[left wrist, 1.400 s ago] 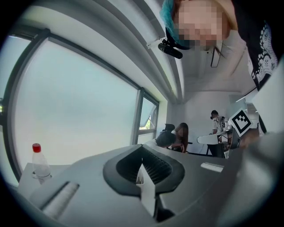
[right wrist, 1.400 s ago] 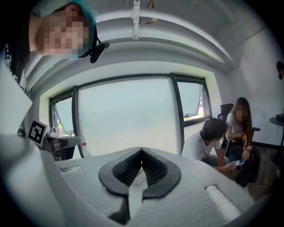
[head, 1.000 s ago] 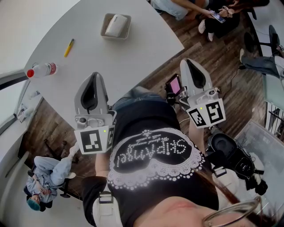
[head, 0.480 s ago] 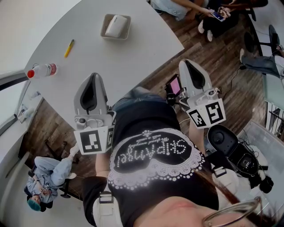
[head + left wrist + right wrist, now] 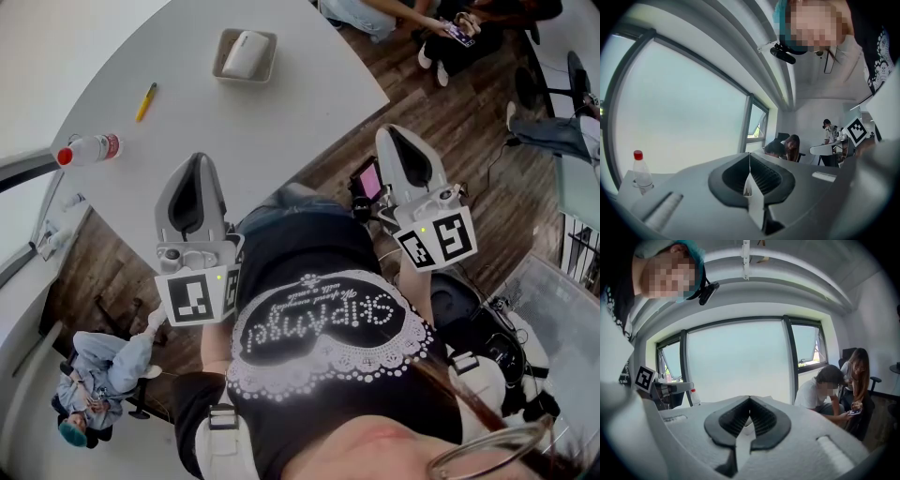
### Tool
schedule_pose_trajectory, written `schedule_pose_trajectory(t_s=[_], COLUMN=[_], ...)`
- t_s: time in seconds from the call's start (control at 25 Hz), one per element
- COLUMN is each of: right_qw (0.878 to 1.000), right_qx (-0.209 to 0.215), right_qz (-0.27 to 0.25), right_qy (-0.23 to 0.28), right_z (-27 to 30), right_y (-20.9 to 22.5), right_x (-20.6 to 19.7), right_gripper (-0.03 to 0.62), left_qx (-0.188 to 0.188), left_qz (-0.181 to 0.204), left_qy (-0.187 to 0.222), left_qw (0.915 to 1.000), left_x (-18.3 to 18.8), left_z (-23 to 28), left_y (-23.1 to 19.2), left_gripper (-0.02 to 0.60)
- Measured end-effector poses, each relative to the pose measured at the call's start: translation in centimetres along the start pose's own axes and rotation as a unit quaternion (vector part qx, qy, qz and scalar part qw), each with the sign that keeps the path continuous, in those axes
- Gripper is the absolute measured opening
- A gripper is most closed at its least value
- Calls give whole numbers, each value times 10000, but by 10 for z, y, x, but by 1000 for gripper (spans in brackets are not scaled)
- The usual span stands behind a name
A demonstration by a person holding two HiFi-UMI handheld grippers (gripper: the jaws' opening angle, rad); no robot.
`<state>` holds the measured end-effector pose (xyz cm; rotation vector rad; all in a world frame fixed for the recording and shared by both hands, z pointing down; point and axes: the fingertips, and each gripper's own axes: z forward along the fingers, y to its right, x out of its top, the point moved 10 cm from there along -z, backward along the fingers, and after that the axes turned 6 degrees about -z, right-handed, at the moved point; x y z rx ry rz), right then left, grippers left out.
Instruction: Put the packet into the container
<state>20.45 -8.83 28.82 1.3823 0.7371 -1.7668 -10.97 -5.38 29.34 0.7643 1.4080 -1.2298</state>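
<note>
- Packet (image 5: 246, 52): white and rounded, it lies inside the container, well apart from both grippers, so the placing step looks done.
- Table (image 5: 234, 122): a pale grey curved top. It carries the container near its far edge, with a bottle and a pen off to the left.
- Left gripper (image 5: 194, 161): held level by the person's torso, over the near edge of the table. Its jaws are clenched tip to tip with nothing between them.
- Right gripper (image 5: 395, 132): out past the table's edge, over the wooden floor, jaws likewise closed and empty.
- Container (image 5: 221, 62): a shallow beige rectangular tray, upright.
- Bottle (image 5: 89, 148): clear plastic with a red cap and red label, lying on its side. The print is too small to read.
- Pen (image 5: 145, 100): yellow, lying alone.
- Next move, as I judge it: nothing more to grasp, so both grippers only need to keep clear of the tray.
- Writing: each gripper's cube shows black-and-white square markers. The studded script on the person's black shirt is upside down and I cannot read it surely.
</note>
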Motion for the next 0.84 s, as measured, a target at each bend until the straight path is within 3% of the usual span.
schedule_pose_trajectory(t_s=[0.84], right_qw=[9999], right_qx=[-42], right_qz=[-46], right_qy=[-89], right_z=[-1], right_y=[1], right_x=[2], right_gripper=[2], left_qx=[8], left_qz=[-36], left_qy=[15], left_qw=[10000], left_x=[1], left_z=[2], left_y=[-3], left_gripper=[5])
